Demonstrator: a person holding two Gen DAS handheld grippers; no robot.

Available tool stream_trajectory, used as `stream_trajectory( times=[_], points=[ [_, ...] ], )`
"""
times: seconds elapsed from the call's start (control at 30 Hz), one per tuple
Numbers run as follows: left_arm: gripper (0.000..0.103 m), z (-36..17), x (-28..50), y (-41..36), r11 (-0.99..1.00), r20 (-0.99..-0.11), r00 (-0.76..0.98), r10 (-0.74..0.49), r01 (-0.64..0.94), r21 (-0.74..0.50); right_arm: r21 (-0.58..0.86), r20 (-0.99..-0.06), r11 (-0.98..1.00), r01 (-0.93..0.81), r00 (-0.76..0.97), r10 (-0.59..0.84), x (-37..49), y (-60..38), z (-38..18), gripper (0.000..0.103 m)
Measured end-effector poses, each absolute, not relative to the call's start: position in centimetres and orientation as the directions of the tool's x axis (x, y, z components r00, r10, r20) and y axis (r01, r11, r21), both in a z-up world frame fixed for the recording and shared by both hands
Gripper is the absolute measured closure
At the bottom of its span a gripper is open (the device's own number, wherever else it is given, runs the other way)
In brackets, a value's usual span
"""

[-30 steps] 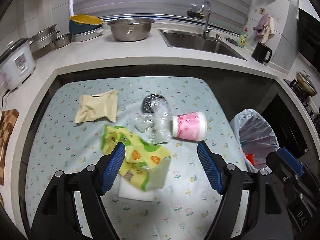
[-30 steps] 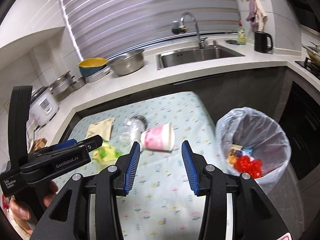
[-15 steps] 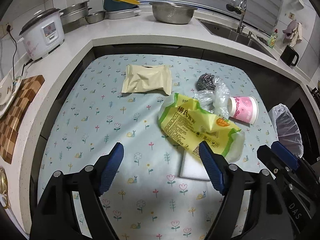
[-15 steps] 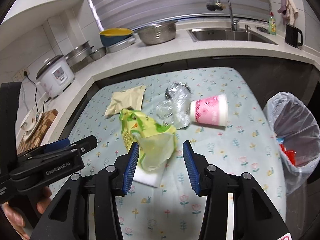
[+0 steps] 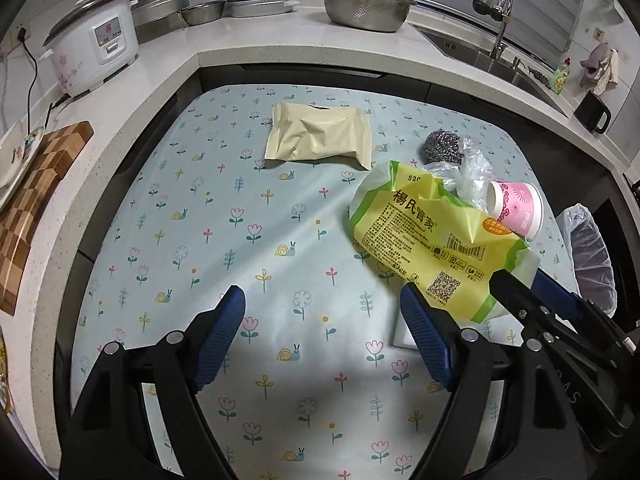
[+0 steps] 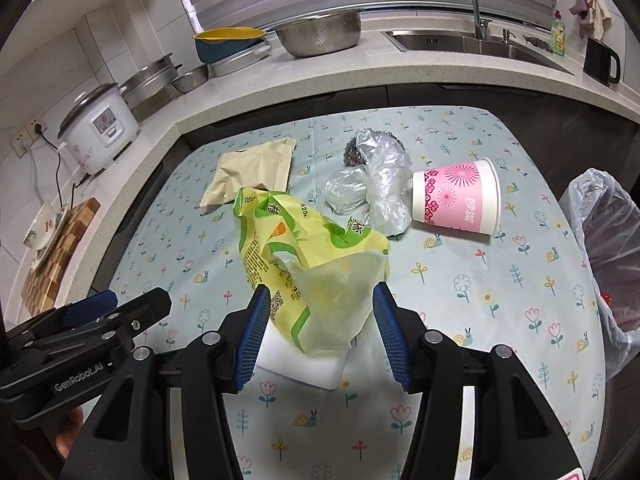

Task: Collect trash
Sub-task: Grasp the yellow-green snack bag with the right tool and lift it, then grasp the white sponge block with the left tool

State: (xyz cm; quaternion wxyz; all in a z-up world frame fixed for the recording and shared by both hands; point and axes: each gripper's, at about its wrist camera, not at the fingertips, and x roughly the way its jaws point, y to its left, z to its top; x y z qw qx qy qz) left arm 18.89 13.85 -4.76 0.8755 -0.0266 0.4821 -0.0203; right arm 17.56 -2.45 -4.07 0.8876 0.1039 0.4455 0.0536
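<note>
Right wrist view: right gripper [image 6: 320, 332] jaws are opening, nothing pressed, yellow-green bag [image 6: 316, 272] framed between them on a white block [image 6: 316, 368]. Left gripper [image 5: 322, 336] is opening over bare tablecloth [image 5: 200, 220]. Risk judged: crinkly film could slip, or the block gets pinched too.

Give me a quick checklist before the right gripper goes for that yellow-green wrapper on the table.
1. Right gripper jaws opening, not yet pressing on anything: ok.
2. Yellow-green plastic wrapper lies between them: ok.
3. White block under the wrapper might get pinched too: not ok.
4. Left gripper holds nothing, over bare tablecloth: ok.
5. Lined trash bin open beside the table: ok.
6. Pink paper cup lies apart from the wrapper: ok.
</note>
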Motion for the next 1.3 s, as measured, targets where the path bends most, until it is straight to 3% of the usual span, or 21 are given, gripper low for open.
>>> stream_trajectory(
  times=[0.07,0.17,0.3,0.77,1.3],
  points=[
    [0.027,-5.0,18.9,13.8,0.998,-0.845,0.531,-0.061,0.013,-0.064,0.228,-0.785,0.974,-0.001,0.591,0.184,17.8,-2.5,-4.4,0.053],
    [0.027,-5.3,18.9,13.8,0.998,-0.848,0.527,-0.064,0.015,-0.066,0.211,-0.793,0.978,0.003,0.586,0.169,18.1,-2.6,-4.8,0.076],
    [0.027,-5.5,18.8,13.7,0.997,-0.849,0.523,-0.071,0.017,-0.073,0.191,-0.775,0.982,-0.004,0.613,0.153,18.0,-2.6,-3.9,0.083],
    [0.018,-5.6,18.1,8.9,0.991,-0.842,0.525,-0.125,0.102,-0.083,0.208,-0.621,0.976,0.056,0.779,0.087,15.4,-7.1,4.3,0.085],
    [0.016,-10.2,19.3,2.7,0.982,-0.884,0.446,-0.138,0.18,-0.063,0.278,-0.625,0.945,0.174,0.779,0.041,14.0,-14.2,2.9,0.085]
  ],
)
